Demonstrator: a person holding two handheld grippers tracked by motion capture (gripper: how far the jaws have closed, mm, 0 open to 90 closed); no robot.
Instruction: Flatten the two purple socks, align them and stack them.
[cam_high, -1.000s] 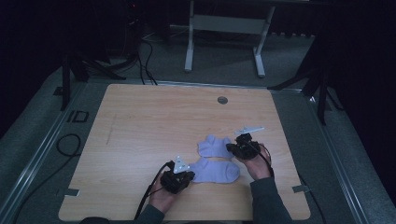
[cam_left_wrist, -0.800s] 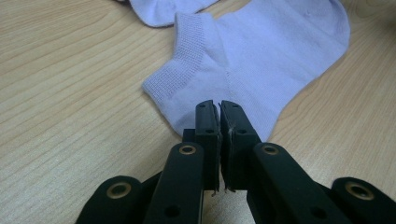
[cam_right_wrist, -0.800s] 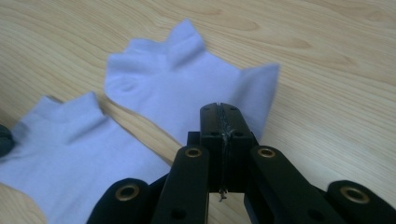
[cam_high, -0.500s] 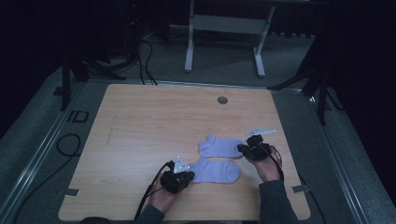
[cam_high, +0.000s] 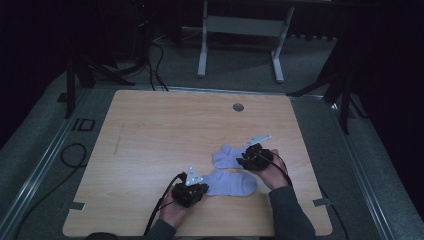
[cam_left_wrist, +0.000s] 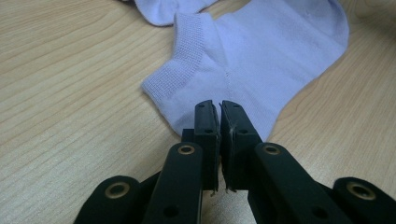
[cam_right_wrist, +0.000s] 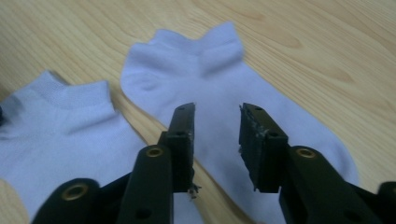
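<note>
Two pale lilac socks lay on the wooden bench (cam_high: 165, 130) in the high view, near its front edge: the near sock (cam_high: 231, 183) stretched between the person's hands, the far sock (cam_high: 225, 156) just behind it and touching or overlapping it. The left gripper (cam_high: 192, 191) sat at the near sock's left end, a cable trailing toward the person; the right gripper (cam_high: 254, 159) rested at the far sock's right end. A small round grommet (cam_high: 238, 107) marked the bench's far side.

From the left gripper view, the left gripper (cam_left_wrist: 219, 111) had its jaws pressed almost together at the edge of the near sock (cam_left_wrist: 275, 51), by the ribbed cuff (whether any fabric was pinched between them could not be told).

From the right gripper view, the right gripper (cam_right_wrist: 217, 122) held its jaws well apart over the far sock (cam_right_wrist: 210, 79), nothing between them, while the near sock (cam_right_wrist: 65, 130) lay to the left.
</note>
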